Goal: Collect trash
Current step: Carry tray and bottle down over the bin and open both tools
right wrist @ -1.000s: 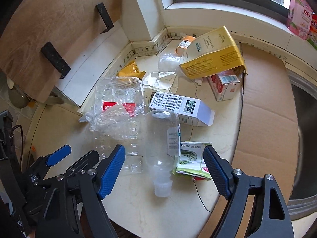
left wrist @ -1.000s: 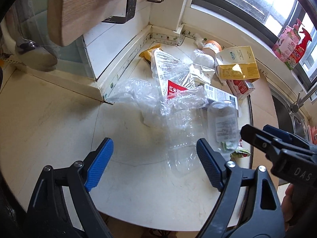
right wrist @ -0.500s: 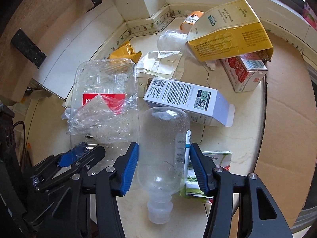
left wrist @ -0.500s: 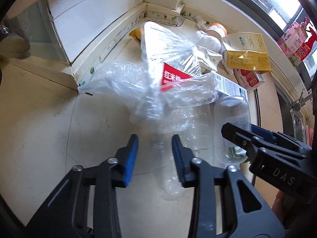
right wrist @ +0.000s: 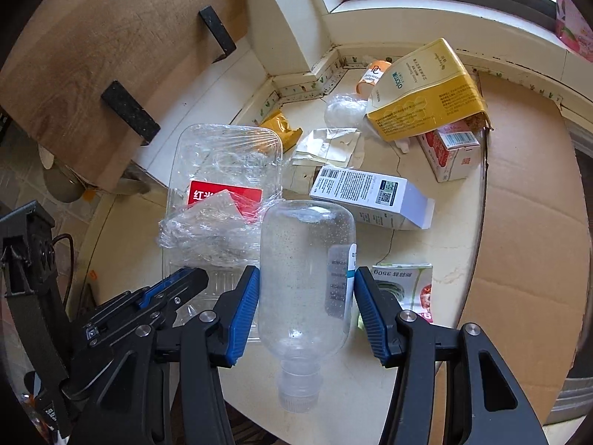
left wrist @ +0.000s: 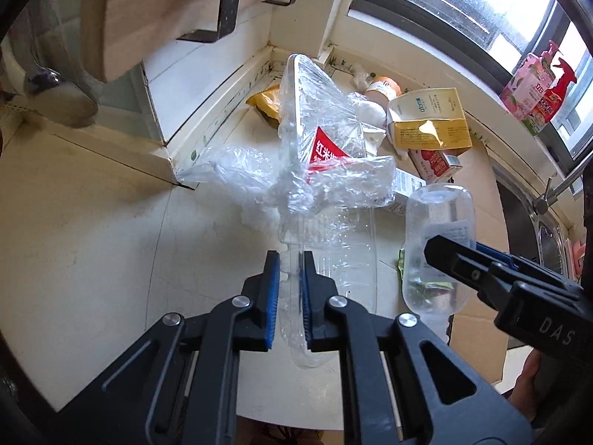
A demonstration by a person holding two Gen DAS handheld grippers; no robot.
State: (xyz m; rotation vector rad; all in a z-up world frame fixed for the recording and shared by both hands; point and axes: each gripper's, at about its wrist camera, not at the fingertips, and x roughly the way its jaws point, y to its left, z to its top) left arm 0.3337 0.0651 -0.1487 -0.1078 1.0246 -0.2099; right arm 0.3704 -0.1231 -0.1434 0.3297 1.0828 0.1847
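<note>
The edge of the clear plastic tray (left wrist: pixel 326 200) is pinched between the closed jaws of the left gripper (left wrist: pixel 288 289), its bulk raised ahead of them. The clear bottle (right wrist: pixel 305 274) is clamped across its body by the right gripper (right wrist: pixel 305 304). The thin rim could be slipped from, or loose film shed, if swung quickly

Clear glossy plastic bottle (right wrist: pixel 304 278); crinkled transparent plastic tray (left wrist: pixel 318 141) with film. Matt cardboard sheet (right wrist: pixel 526 222), right. Smooth pale stone-look table (left wrist: pixel 92 241). Wood-grain board (right wrist: pixel 111 55), far left.
</note>
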